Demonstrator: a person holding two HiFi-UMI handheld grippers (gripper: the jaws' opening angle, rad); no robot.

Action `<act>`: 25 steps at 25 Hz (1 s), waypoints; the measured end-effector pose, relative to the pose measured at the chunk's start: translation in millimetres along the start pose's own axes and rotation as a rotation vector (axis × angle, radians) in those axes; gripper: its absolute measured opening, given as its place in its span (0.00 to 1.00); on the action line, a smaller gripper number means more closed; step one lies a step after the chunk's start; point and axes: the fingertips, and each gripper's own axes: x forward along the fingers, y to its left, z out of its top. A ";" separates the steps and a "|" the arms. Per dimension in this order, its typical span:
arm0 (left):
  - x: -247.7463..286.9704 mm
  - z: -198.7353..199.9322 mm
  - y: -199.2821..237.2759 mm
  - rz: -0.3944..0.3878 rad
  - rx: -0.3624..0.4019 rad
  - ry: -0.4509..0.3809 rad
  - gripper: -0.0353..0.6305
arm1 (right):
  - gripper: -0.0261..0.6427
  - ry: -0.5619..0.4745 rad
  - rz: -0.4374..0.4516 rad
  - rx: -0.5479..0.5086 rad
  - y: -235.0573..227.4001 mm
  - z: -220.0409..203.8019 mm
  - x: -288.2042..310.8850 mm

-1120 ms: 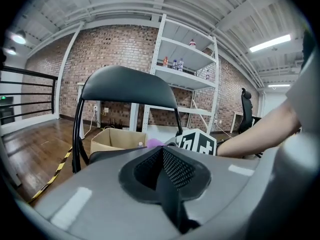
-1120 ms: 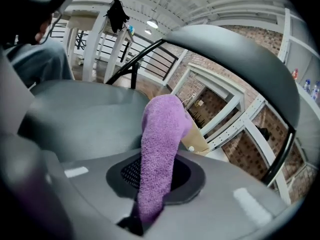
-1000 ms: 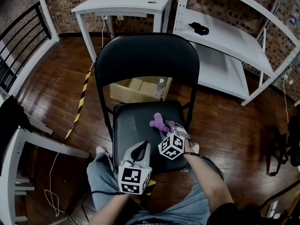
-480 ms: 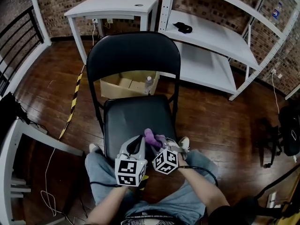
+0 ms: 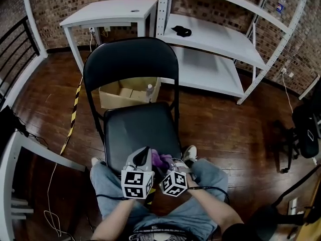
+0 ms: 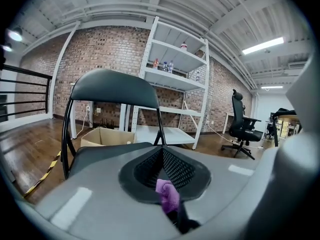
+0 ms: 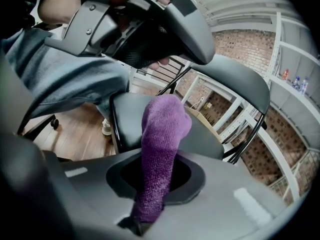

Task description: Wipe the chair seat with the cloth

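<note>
A black folding chair stands in front of me, its seat [image 5: 138,129] bare. Both grippers are at the seat's front edge, above my lap. My right gripper [image 5: 168,164] is shut on a purple cloth [image 5: 160,158], which sticks up out of its jaws [image 7: 160,149]. My left gripper [image 5: 146,155] sits right beside it with its jaws together. A small tuft of the cloth [image 6: 167,193] shows at the line where the left jaws meet. I cannot tell whether it is pinched there. The chair back [image 5: 131,59] rises behind.
A cardboard box [image 5: 125,92] with a bottle sits on the wood floor behind the chair. A white table [image 5: 108,11] and white shelving [image 5: 215,39] line the brick wall. A black railing [image 5: 15,54] is at left and a dark bag [image 5: 303,129] at right.
Both grippers drew back from the middle of the seat to its front edge and came closer together. The cloth went along in the right gripper.
</note>
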 end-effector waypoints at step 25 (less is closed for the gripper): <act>33.3 8.2 24.9 -0.023 -0.007 0.006 0.06 | 0.11 0.057 -0.260 0.238 -226.6 21.2 84.9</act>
